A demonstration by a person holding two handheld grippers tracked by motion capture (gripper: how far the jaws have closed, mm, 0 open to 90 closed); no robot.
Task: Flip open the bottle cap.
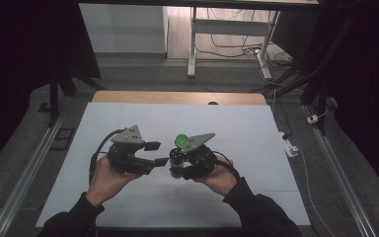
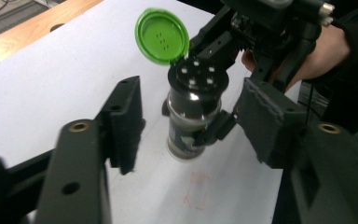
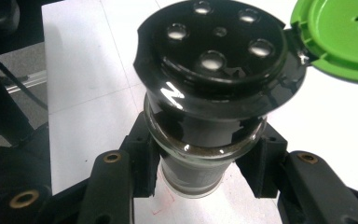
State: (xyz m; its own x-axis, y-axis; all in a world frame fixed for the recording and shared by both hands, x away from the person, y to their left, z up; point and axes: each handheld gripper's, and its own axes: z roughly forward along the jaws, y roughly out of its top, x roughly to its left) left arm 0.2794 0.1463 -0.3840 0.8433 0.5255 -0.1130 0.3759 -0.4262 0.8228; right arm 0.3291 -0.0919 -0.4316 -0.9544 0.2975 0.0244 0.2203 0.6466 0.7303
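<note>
While its green lid (image 3: 342, 35) stands open, the right claw (image 3: 200, 172) clamps the shaker (image 3: 205, 112).

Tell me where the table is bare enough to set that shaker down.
Bare white table runs behind both grippers to the wooden far edge, and out to either side. It is crowded at centre front, where the left gripper faces the shaker in the right gripper.

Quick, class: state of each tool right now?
Left tool: open, holding nothing.
Right tool: closed on the spice jar, its green lid flipped open.
</note>
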